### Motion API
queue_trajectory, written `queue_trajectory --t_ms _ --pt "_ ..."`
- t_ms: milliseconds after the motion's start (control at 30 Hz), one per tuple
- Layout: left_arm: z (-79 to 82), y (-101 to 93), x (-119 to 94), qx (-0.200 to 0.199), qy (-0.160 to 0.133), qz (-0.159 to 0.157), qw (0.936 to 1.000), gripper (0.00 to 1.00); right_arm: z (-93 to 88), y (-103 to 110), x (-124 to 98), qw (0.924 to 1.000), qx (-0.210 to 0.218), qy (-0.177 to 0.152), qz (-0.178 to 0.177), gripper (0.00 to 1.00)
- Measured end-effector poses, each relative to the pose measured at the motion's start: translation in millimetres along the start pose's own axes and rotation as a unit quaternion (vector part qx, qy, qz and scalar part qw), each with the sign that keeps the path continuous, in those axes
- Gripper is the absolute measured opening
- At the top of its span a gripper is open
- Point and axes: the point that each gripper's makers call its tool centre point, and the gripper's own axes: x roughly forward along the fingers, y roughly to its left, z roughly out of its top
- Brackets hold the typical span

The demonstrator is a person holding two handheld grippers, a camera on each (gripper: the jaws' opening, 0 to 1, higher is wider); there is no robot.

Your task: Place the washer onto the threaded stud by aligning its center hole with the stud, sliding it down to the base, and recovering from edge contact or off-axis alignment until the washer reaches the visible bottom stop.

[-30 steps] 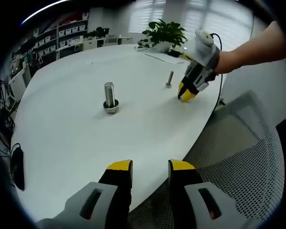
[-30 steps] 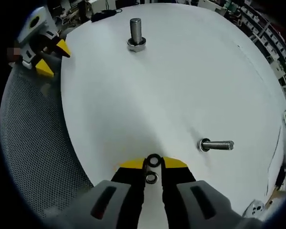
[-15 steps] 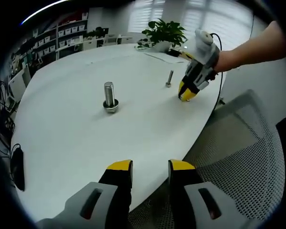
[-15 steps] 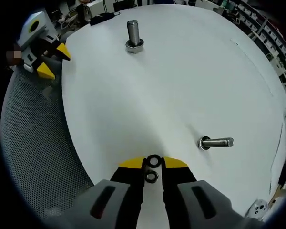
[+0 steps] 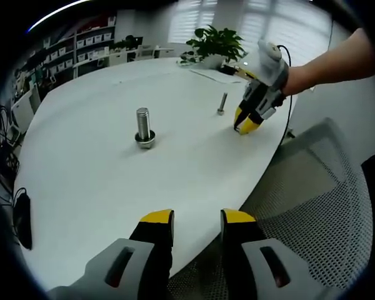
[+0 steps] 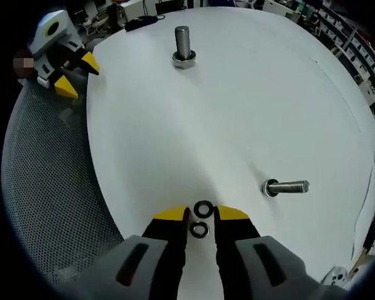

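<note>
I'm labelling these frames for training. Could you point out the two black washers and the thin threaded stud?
Farther black ring washer (image 6: 203,208), right gripper view, on its rim.
Nearer black ring washer (image 6: 199,229), right gripper view, on its rim.
Thin silver threaded stud (image 6: 290,186), right gripper view, mid-shaft.

Wide bare white tabletop (image 6: 237,112) separates the thick upright steel bolt (image 6: 182,45) from the thin threaded stud (image 6: 286,187); two dark washers (image 6: 202,217) lie between the right tool (image 6: 200,214) tips

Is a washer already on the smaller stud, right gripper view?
No, both washers lie on the table between the right tongs, apart from the smaller stud.
</note>
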Motion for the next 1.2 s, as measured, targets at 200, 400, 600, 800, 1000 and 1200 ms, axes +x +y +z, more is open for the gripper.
queue_trajectory --t_ms 200,400,600,800,1000,1200 --pt "-0.2 -0.6 0 0.001 0.001 -0.001 1.0000 0.28 1.2 -2 2 0.9995 -0.001 0.029 -0.007 0.15" --pt "-0.4 -0.2 1 0.001 0.001 -0.001 1.0000 0.28 0.2 -3 1 0.9995 0.015 0.027 -0.008 0.15" --pt "0.0 0.5 0 -0.003 0.000 0.001 1.0000 0.28 0.6 -3 0 0.9992 0.037 0.014 -0.009 0.14" --pt "3.0 1.2 -2 -0.005 -0.008 0.002 1.0000 0.28 1.3 -7 -2 0.9971 0.074 0.006 -0.014 0.14" --pt "3.1 1.5 -1 -0.003 -0.008 0.003 1.0000 0.28 0.4 -14 -11 0.9944 0.102 -0.014 -0.021 0.14" --pt "2.9 1.8 -2 -0.002 -0.008 0.004 1.0000 0.28 -2.7 -21 -19 0.9917 0.122 -0.025 -0.031 0.14"
